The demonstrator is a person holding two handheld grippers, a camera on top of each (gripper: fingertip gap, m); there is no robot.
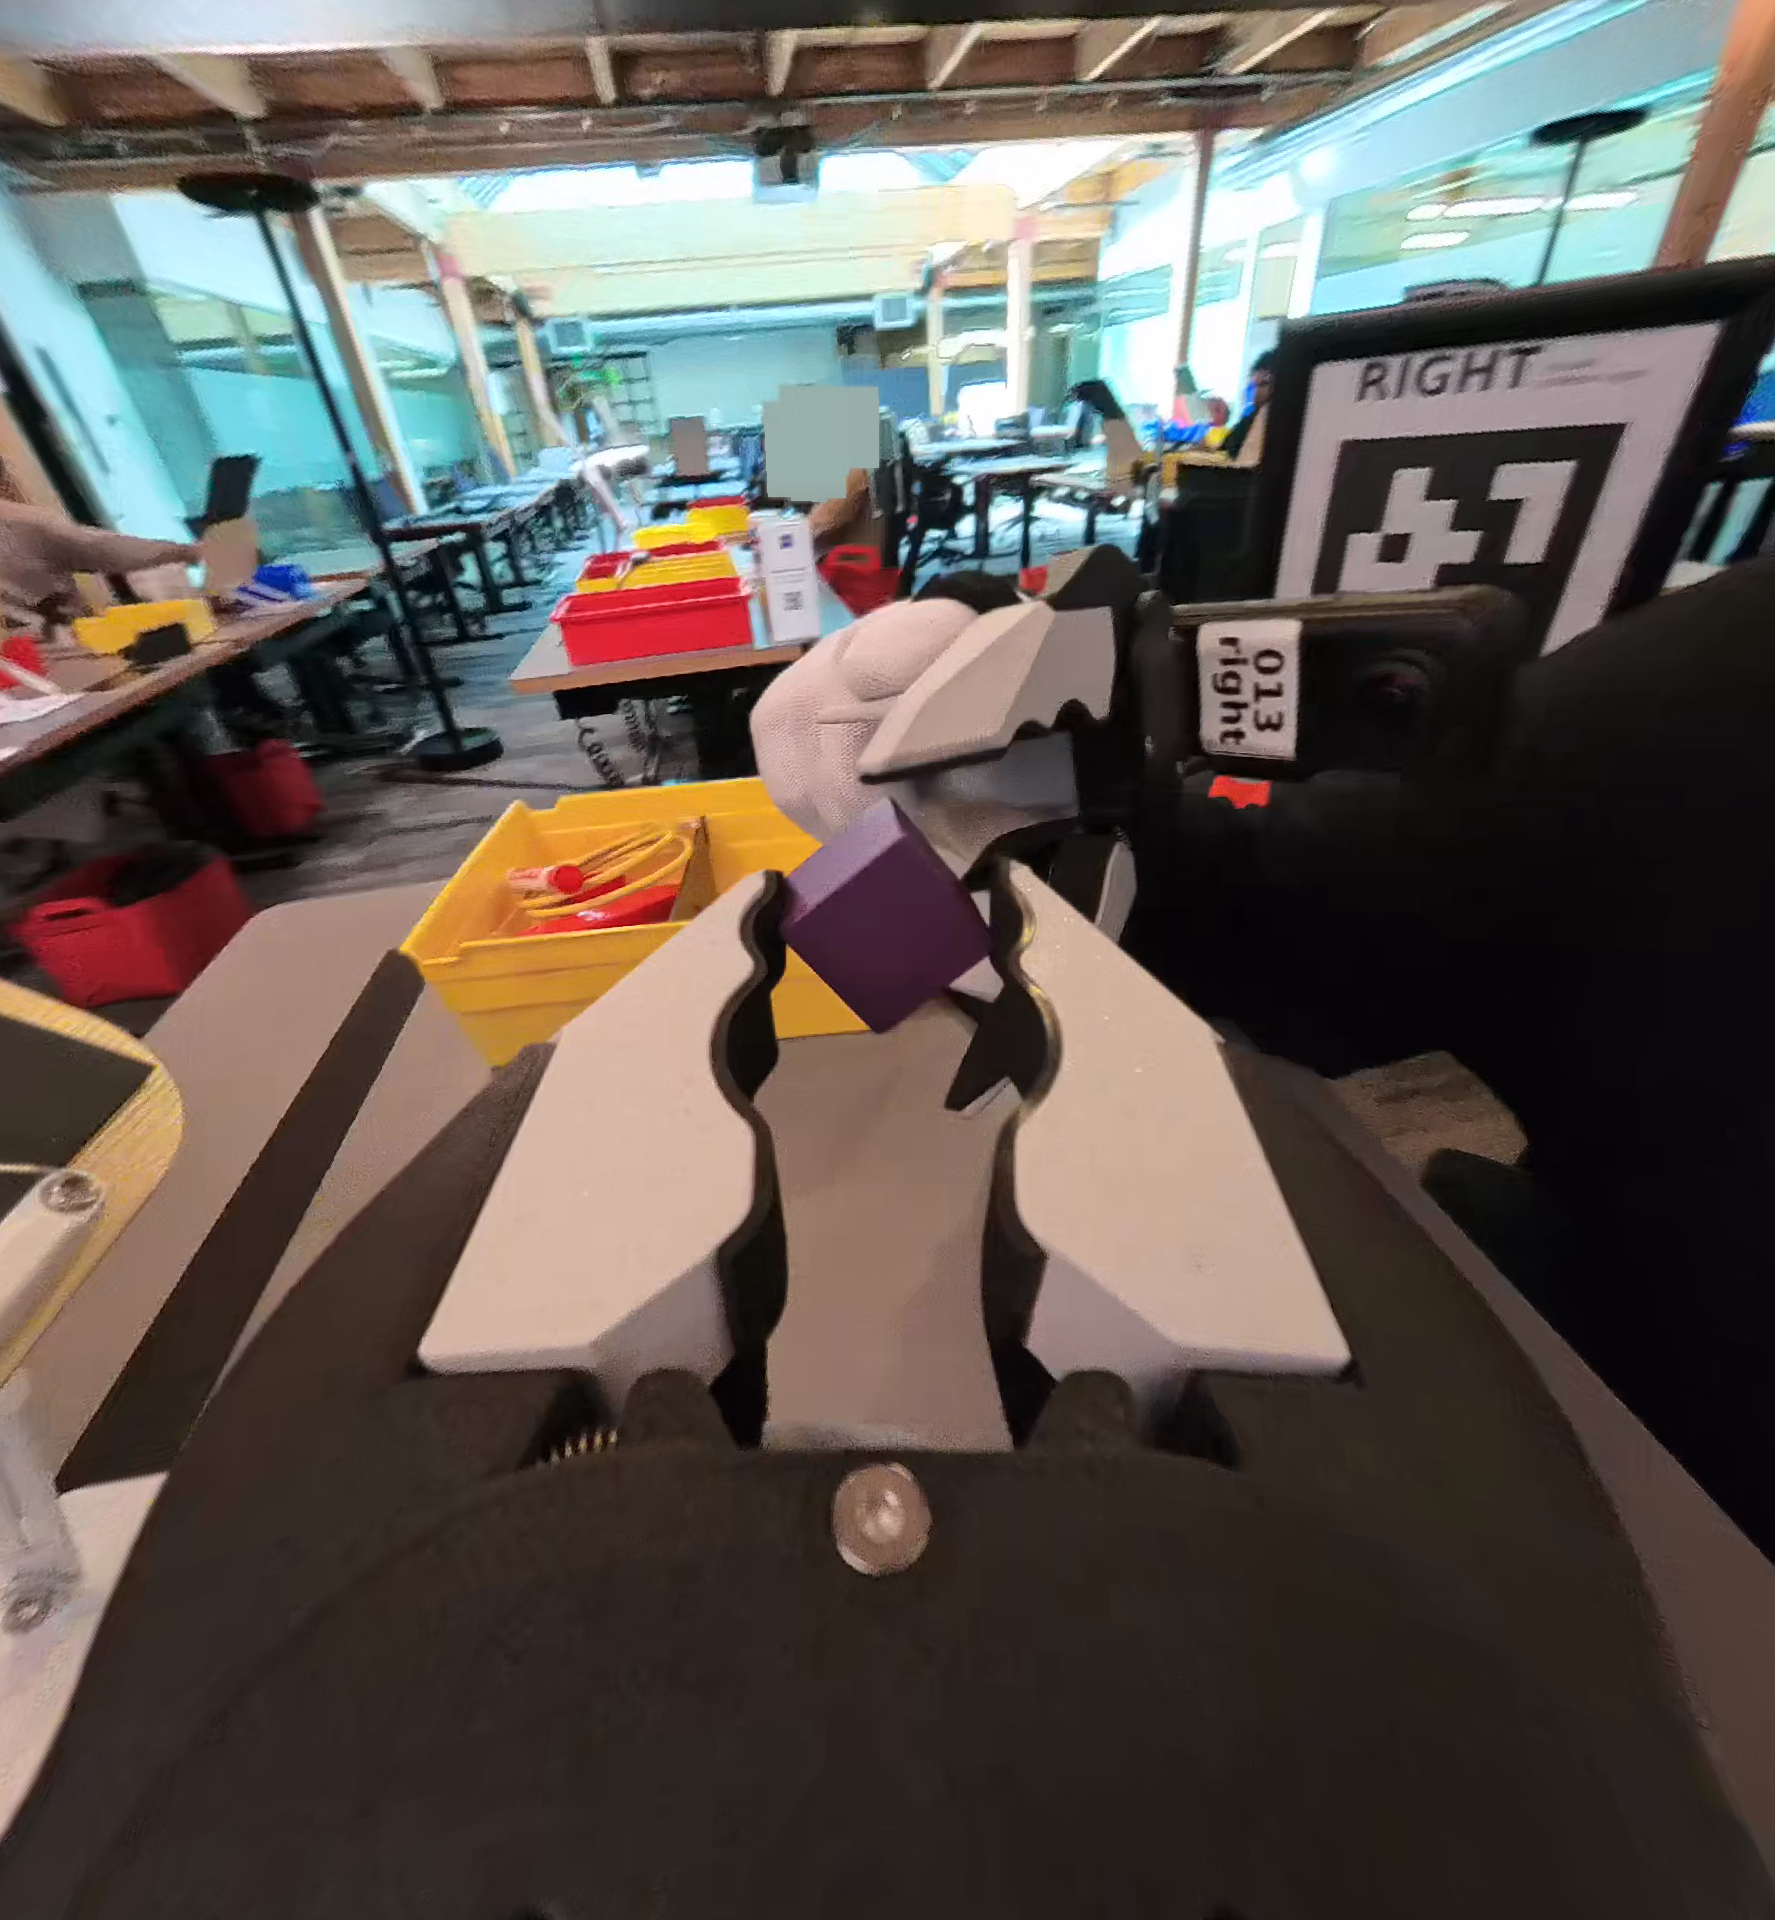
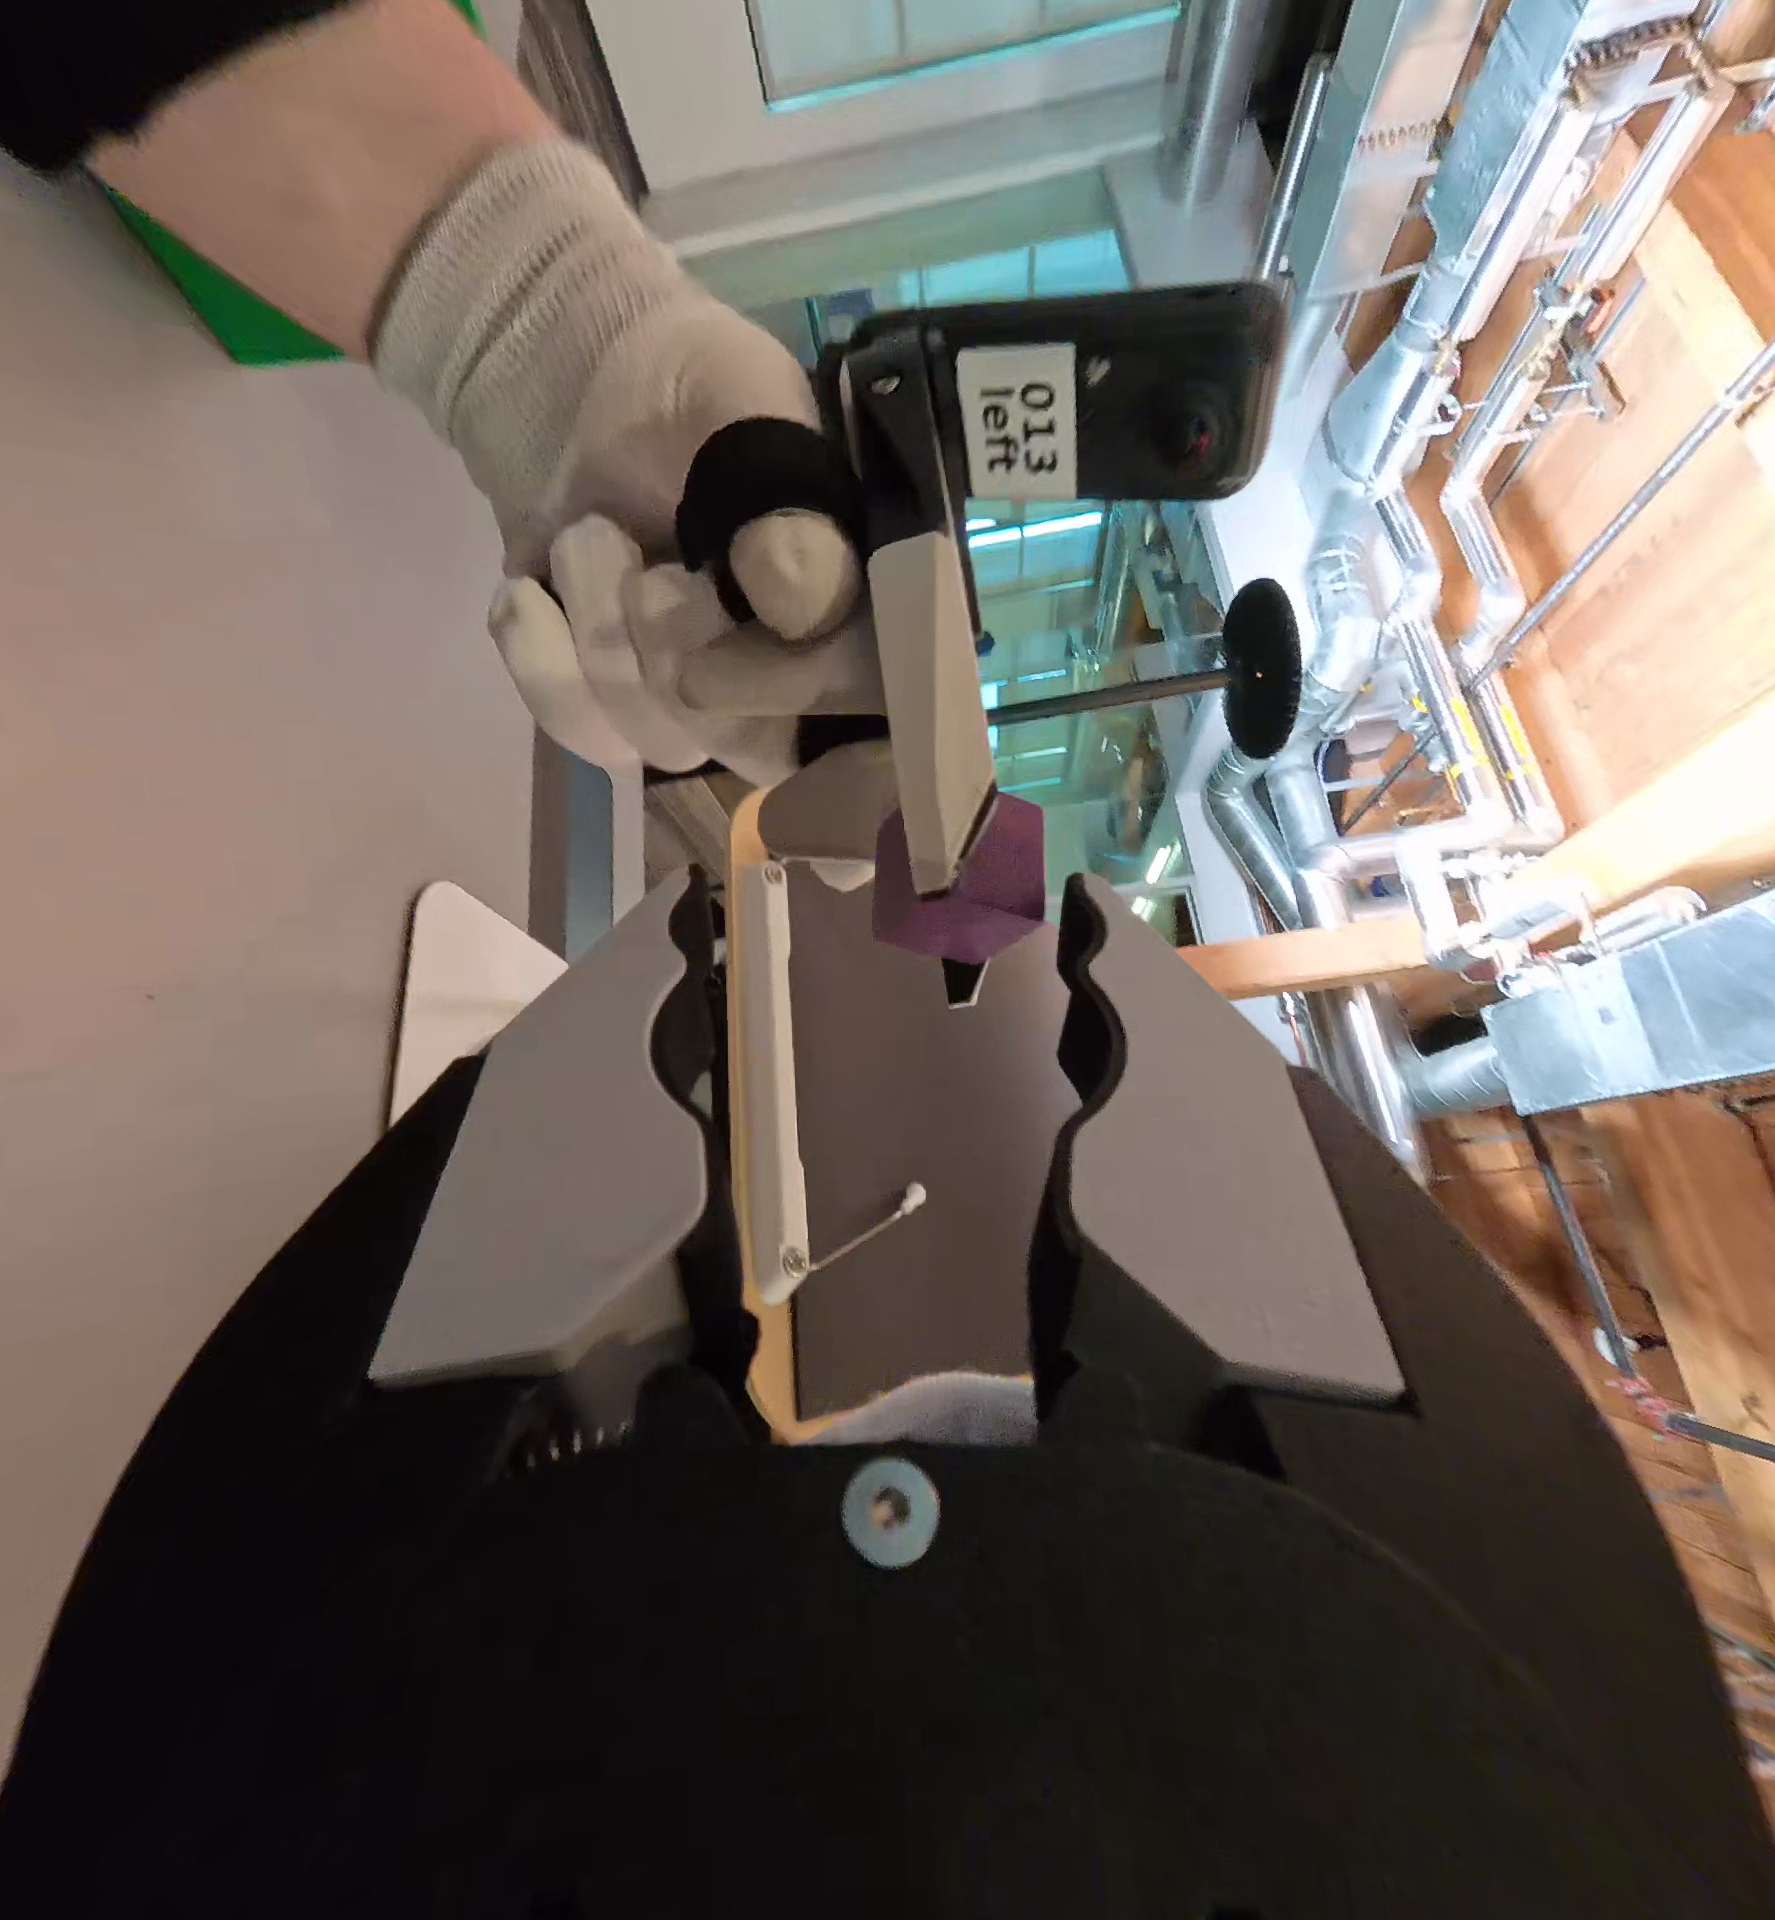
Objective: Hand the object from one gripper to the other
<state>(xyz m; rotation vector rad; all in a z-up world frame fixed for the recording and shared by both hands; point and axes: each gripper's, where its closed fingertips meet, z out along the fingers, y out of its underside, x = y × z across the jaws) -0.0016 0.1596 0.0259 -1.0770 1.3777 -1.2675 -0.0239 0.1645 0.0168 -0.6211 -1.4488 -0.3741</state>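
A purple cube (image 1: pixel 883 914) is held above the grey table (image 1: pixel 270 997). My left gripper (image 1: pixel 888 904) is shut on it, a grey fingertip pressed on each side. My right gripper comes in from the right, turned on its side. Its upper finger (image 1: pixel 966 696) is just above the cube and its lower finger (image 1: pixel 997 1039) is just below. In the right wrist view the right gripper (image 2: pixel 883 894) is open wide around the cube (image 2: pixel 997 873), with clear space on the left side. One left gripper finger (image 2: pixel 930 707) partly covers the cube there.
A yellow bin (image 1: pixel 550 966) with red items and a yellow cable stands on the table behind the cube. A wood-rimmed black board (image 1: pixel 21 1101) lies at the left and also shows in the right wrist view (image 2: pixel 893 1143). A white-gloved hand (image 2: pixel 592 416) holds the left gripper.
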